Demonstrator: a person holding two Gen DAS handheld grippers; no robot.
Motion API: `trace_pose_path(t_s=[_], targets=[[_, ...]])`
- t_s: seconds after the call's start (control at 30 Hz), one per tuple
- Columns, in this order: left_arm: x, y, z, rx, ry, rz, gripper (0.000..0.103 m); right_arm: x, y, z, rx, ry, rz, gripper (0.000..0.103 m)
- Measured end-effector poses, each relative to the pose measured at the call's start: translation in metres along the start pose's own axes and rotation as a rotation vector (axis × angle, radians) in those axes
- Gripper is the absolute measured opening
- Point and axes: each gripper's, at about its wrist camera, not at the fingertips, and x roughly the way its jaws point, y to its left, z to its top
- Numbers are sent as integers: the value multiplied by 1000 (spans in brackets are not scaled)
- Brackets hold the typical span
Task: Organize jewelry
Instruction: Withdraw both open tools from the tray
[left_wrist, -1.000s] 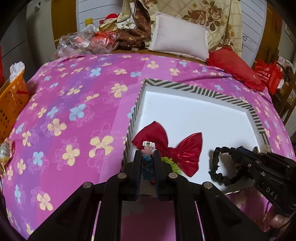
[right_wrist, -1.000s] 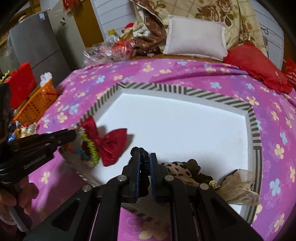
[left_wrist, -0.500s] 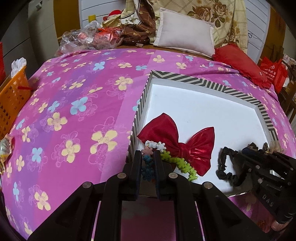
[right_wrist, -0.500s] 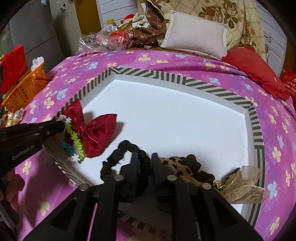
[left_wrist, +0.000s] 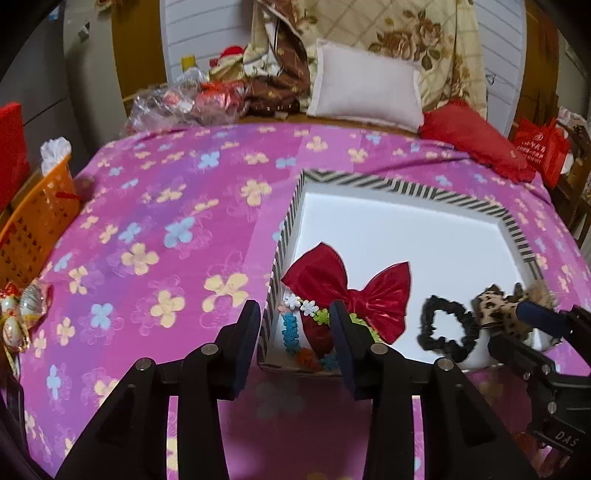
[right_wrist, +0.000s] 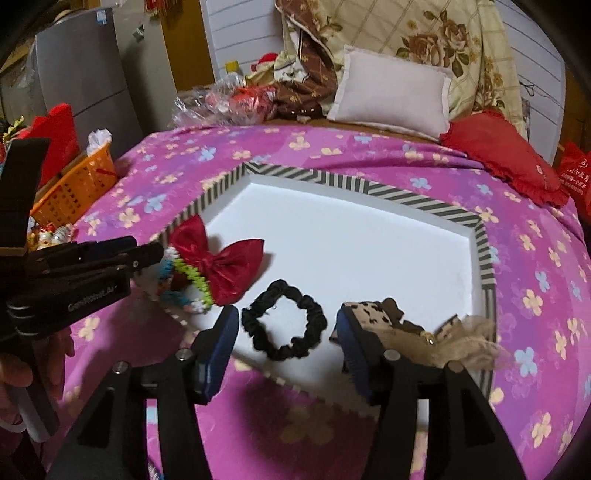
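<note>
Home bedroom, floral bedspread (left_wrist: 155, 229), pillow (left_wrist: 365, 85), folded quilt (right_wrist: 424, 33)

Tray (right_wrist: 406, 197): 1, striped rim.
Red bow (right_wrist: 225, 266): 1.
Black scrunchie (right_wrist: 284, 325): 1.
Leopard scrunchie (right_wrist: 373, 314): 1.
Tan mesh bow (right_wrist: 469, 343): 1.
Flower-bead strands (left_wrist: 295, 325): several, tangled; count unclear.
Pillows: 1 white (right_wrist: 391, 92), 1 red (right_wrist: 502, 155).
Orange basket (right_wrist: 77, 184): 1.
Red bag (left_wrist: 539, 147): 1.

"DAS" on the right gripper (left_wrist: 546, 332) body, "GenRobot.AI" on the left gripper (right_wrist: 147, 258) body
</note>
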Motion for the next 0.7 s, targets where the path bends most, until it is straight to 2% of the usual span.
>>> trace_pose_path(t_s=[0.2, 0.7], targets=[[-30, 2, -10, -13, -26, 13, 21, -31, 5, -17, 5, -16, -2, 67], [-75, -11, -73, 2, -1, 41, 21, -81, 9, -75, 76, -16, -14, 71]])
